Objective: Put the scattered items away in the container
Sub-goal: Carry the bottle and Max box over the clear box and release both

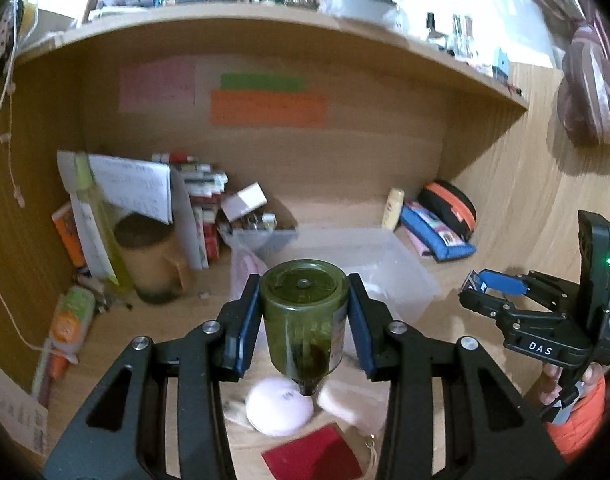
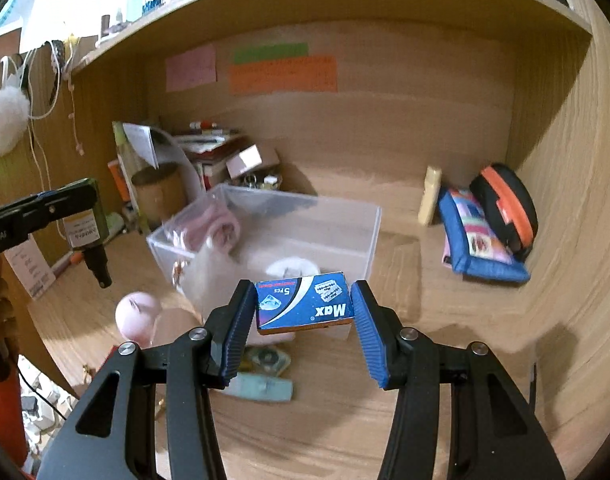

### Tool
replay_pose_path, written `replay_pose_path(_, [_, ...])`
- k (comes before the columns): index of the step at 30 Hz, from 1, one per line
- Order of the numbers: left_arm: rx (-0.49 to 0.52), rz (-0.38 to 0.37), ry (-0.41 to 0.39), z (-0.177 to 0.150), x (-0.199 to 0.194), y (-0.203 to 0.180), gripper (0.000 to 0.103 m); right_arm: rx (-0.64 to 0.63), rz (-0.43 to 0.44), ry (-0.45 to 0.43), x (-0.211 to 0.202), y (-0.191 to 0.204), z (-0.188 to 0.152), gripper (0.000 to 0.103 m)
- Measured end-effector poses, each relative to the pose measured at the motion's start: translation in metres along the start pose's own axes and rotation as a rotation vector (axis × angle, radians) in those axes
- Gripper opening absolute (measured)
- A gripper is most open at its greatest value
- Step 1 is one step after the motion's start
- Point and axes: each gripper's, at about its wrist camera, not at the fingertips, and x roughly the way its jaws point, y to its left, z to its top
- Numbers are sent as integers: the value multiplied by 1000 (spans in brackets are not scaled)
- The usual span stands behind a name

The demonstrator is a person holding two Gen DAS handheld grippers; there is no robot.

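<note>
Left tongs (image 1: 305,312) pinch a green bottle (image 1: 305,316), right tongs (image 2: 303,312) pinch a blue box (image 2: 305,306), both lifted for dropping into the clear tub (image 2: 369,236) just ahead

1. A container (image 2: 265,232) is set on the desk (image 2: 445,380), roughly central, in front of the back panel.
2. A bottle (image 1: 305,320) is held upside down between the left gripper (image 1: 305,320) pads, near of the container.
3. A small box (image 2: 305,306) is held in the right gripper (image 2: 303,320), just near of the container's front wall.
4. Books (image 2: 209,152) and a mug (image 2: 157,192) are placed far left of the container.
5. Two pouches (image 2: 485,236) are leaned together at the far right.
6. A round pad (image 1: 279,408) is laid on the desk below the bottle.
</note>
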Motion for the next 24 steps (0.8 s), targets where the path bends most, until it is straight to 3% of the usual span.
replay_pose_path(15, [4, 48, -69, 48, 21, 5, 41, -26, 3, -64, 19, -1, 48, 46])
replay_pose_path(24, [3, 28, 18, 50, 79, 8, 41, 8, -10, 24, 68, -23, 47, 46])
